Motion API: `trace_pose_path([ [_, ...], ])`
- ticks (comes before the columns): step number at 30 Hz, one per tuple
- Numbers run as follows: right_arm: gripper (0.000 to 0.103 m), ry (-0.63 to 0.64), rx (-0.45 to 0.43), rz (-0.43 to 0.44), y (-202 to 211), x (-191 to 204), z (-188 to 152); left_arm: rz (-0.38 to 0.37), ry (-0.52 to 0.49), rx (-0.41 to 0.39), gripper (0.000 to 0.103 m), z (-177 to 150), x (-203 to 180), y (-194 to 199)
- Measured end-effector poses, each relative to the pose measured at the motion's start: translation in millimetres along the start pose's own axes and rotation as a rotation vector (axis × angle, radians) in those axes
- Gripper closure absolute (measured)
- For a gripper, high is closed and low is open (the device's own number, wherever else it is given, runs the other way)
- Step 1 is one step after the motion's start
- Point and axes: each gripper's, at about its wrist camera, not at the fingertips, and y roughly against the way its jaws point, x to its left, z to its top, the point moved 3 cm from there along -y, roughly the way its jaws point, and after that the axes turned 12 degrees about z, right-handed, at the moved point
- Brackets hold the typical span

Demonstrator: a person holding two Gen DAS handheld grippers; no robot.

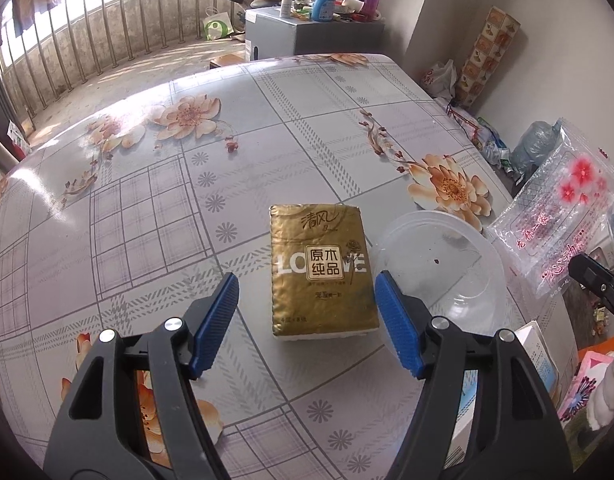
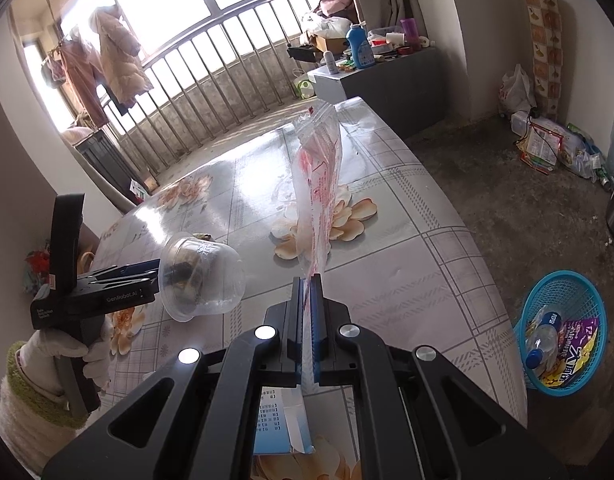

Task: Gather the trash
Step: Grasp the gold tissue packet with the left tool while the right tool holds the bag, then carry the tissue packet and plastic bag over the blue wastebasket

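My left gripper (image 1: 307, 300) is open above the table, its blue pads either side of a gold tissue pack (image 1: 319, 268) lying flat. A clear plastic bowl (image 1: 439, 264) stands just right of the pack. My right gripper (image 2: 309, 292) is shut on a clear plastic bag with red flower print (image 2: 319, 184) and holds it upright above the table; the bag also shows in the left wrist view (image 1: 563, 216). The left gripper shows in the right wrist view (image 2: 147, 276), next to the bowl (image 2: 203, 276).
A blue mesh basket (image 2: 563, 300) with a bottle and wrappers stands on the floor right of the table. A blue-and-white box (image 2: 283, 420) lies under my right gripper. A grey cabinet (image 1: 307, 28) with bottles stands beyond the table (image 1: 147, 240).
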Motion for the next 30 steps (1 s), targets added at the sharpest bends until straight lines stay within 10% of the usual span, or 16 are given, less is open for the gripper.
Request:
trace_pose_path([
  [30, 0.099, 0.028, -0.068, -0.018, 27, 13, 3, -0.039, 0.134, -0.083, 0.054, -6, 37, 51],
])
